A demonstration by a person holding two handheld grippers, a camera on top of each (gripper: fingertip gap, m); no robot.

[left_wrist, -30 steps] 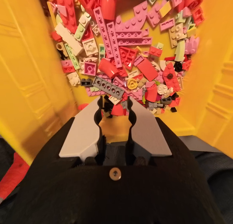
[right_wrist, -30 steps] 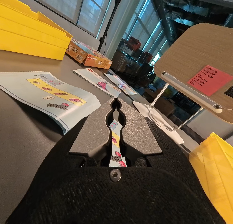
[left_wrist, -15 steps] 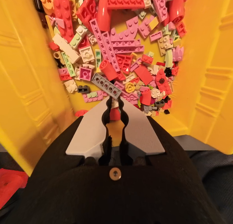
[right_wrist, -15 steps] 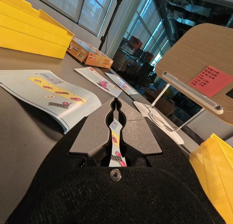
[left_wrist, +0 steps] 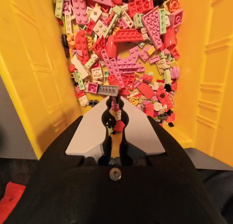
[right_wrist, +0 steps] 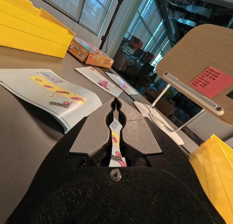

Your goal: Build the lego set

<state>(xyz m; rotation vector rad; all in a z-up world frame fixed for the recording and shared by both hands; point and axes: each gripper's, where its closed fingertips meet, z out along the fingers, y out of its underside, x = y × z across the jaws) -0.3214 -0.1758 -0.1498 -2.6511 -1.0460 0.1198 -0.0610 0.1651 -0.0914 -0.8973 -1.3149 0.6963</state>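
We see the left gripper (left_wrist: pixel 113 97) pinching a flat grey studded plastic plate (left_wrist: pixel 108 90) above the yellow bin's (left_wrist: pixel 31 66) loose bricks; our right gripper (right_wrist: pixel 116 98) rests clenched, bare, over the grey bench (right_wrist: pixel 25 136).

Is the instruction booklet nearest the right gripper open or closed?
Open. The booklet lies spread on the grey table, an inner page of building steps facing up, its edge curling. The right gripper is above it, fingertips together.

The left gripper (left_wrist: pixel 113 97) pinches a grey plate (left_wrist: pixel 108 90) at its fingertips, lifted clear. The right gripper (right_wrist: pixel 116 98) rests fully closed, its grasp bare.
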